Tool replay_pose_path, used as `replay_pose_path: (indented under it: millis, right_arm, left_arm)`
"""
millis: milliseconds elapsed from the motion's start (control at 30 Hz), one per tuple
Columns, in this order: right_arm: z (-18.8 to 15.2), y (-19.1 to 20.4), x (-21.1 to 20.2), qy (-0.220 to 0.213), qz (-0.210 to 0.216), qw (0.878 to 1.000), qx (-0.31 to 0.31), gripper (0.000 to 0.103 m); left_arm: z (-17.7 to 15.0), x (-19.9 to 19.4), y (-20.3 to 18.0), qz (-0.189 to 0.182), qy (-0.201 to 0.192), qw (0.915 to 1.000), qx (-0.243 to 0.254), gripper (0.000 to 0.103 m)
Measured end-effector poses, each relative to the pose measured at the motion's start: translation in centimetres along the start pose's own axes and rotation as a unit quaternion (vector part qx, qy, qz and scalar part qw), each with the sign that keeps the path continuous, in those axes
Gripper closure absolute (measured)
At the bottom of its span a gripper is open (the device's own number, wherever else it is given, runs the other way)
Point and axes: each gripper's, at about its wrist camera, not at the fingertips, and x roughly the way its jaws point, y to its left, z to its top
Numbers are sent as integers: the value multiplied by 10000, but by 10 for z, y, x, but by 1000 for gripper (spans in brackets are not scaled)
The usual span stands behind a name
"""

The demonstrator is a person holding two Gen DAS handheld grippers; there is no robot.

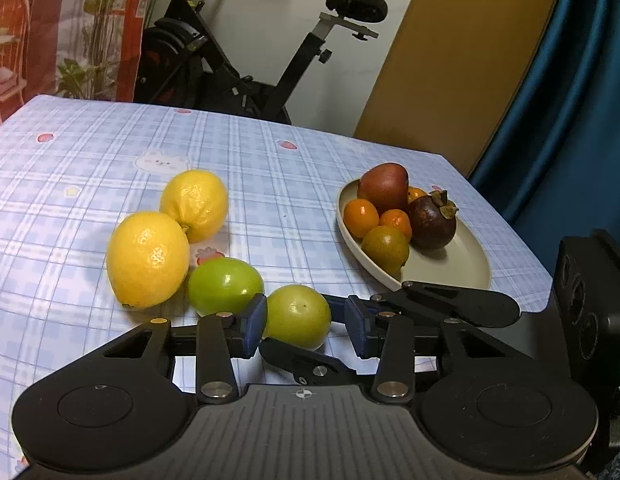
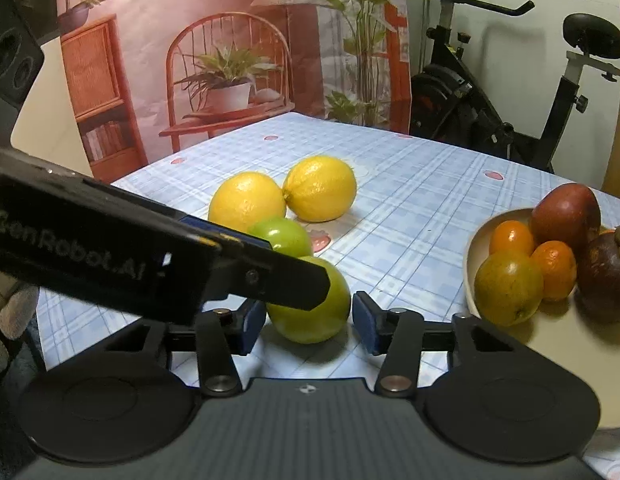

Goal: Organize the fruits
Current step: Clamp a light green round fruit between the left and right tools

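Note:
Two yellow lemons [image 1: 150,258] [image 1: 196,204] and two green fruits [image 1: 224,286] [image 1: 298,316] lie on the checked tablecloth. A beige plate [image 1: 457,264] at the right holds a red fruit [image 1: 383,186], small oranges [image 1: 361,216], a greenish-orange fruit [image 1: 385,248] and a dark mangosteen [image 1: 431,222]. My left gripper [image 1: 306,324] is open, its jaws either side of the nearer green fruit. My right gripper [image 2: 308,322] is open around the same green fruit [image 2: 310,312]. The left gripper's finger [image 2: 270,276] crosses above it in the right wrist view.
The table's far edge borders an exercise bike [image 1: 246,60] and a printed backdrop [image 2: 230,60]. A blue curtain [image 1: 569,100] hangs at the right. The plate [image 2: 569,340] sits close to the right gripper's right side.

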Motion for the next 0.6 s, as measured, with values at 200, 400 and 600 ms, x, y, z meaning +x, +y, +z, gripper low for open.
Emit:
replay_pose_path:
  millis: [200,400,600]
  right_arm:
    - [-2,1,0,-12,39,10000,83,54]
    - [-3,-3,-2,-5,66,9999,142,54]
    - [-3,-2,-3,1,66,9998,164,54]
  left_arm:
    - [-2,8,2,-9,126,9999,-90,58]
    - [-2,14,3,36,169,9998,-115,58]
    - [-5,18,4,43,191,9998,-103,57]
